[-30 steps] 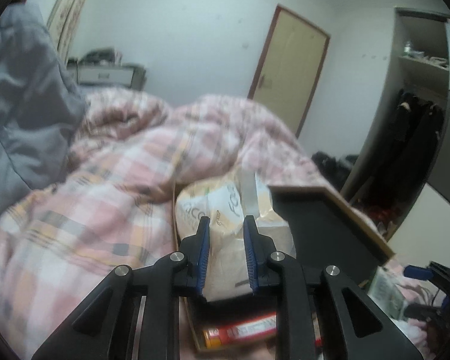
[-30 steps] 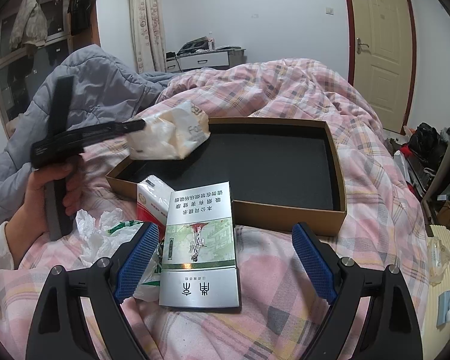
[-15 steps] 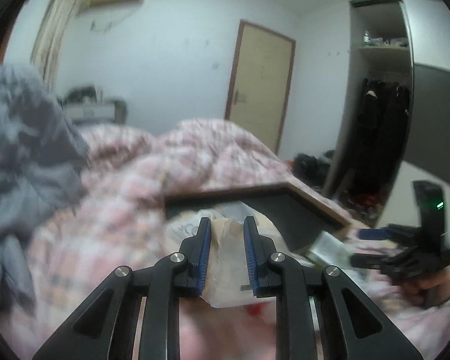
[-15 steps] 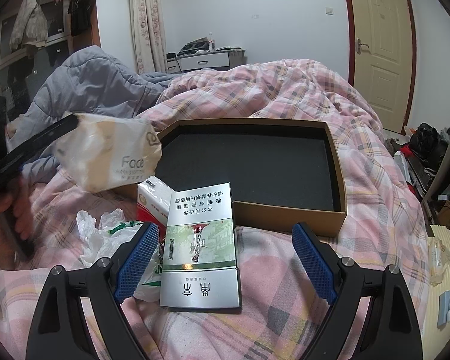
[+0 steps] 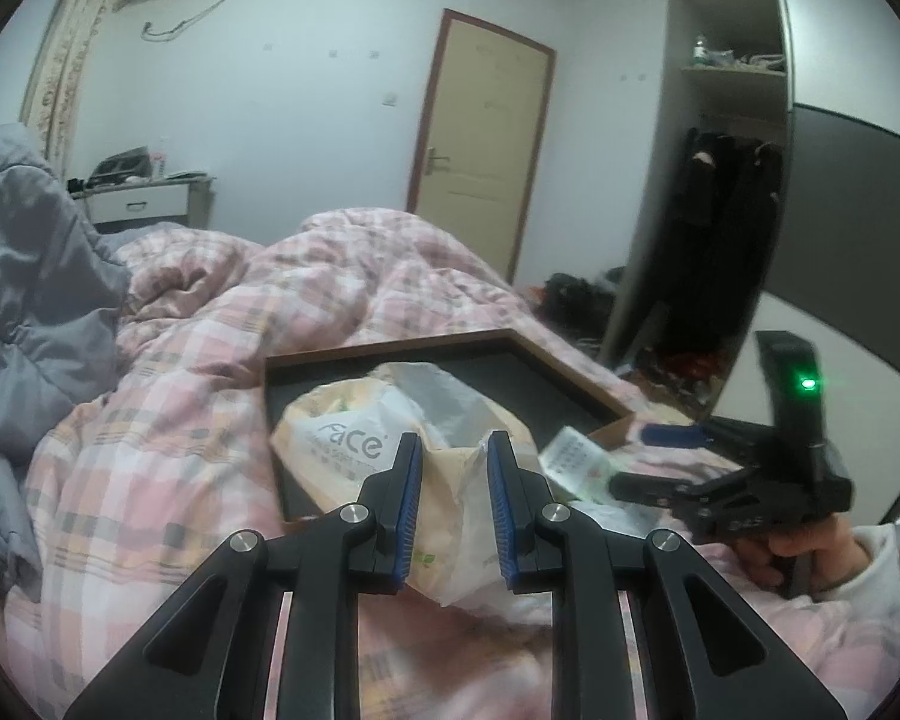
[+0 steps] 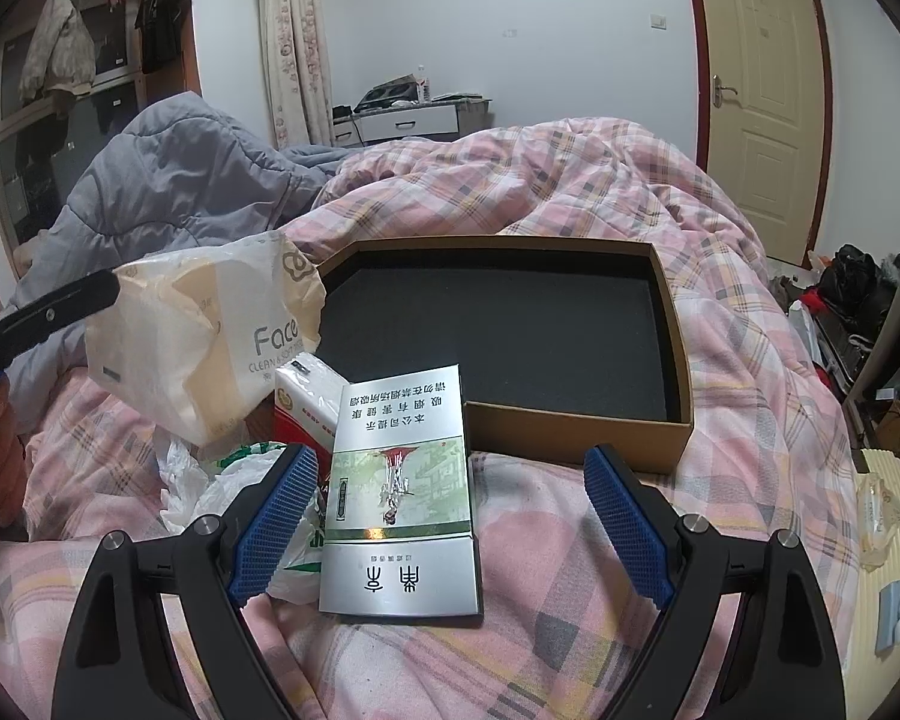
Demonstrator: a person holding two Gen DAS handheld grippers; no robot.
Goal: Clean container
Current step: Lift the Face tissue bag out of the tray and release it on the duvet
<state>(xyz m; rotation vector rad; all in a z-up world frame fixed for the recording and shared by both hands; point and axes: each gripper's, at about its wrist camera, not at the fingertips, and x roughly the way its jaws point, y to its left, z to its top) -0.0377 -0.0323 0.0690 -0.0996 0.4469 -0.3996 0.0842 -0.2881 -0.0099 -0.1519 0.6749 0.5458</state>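
Left wrist view. The left gripper (image 5: 450,504) pinches the near end of a tissue pack (image 5: 390,456) between its blue pads, jaws drawn close with only the soft wrapper between them. The pack hangs above the near-left corner of the box (image 5: 570,366), which lies on the quilt (image 5: 150,450). At right, a hand (image 5: 804,552) holds the right gripper (image 5: 672,438) near the box's near-right corner.

Right wrist view. The right gripper (image 6: 450,534) hovers with jaws spread wide and nothing between them; a silver carton (image 6: 402,504) lies on the quilt under the gap. Left of the carton sit a red-and-white packet (image 6: 306,402) and a crumpled bag (image 6: 222,480). The tissue pack (image 6: 204,342), held at far left by the left gripper's finger (image 6: 48,315), is clear of the box (image 6: 570,426), just left of its rim. The box's dark floor is bare, so the container appears emptied.

Risks. The grip is on loose film at one end, so the pack may slip or the wrapper tear if swung. Released too near the rim, it could drop back into the box. The soft quilt may let the box tilt if it is nudged.
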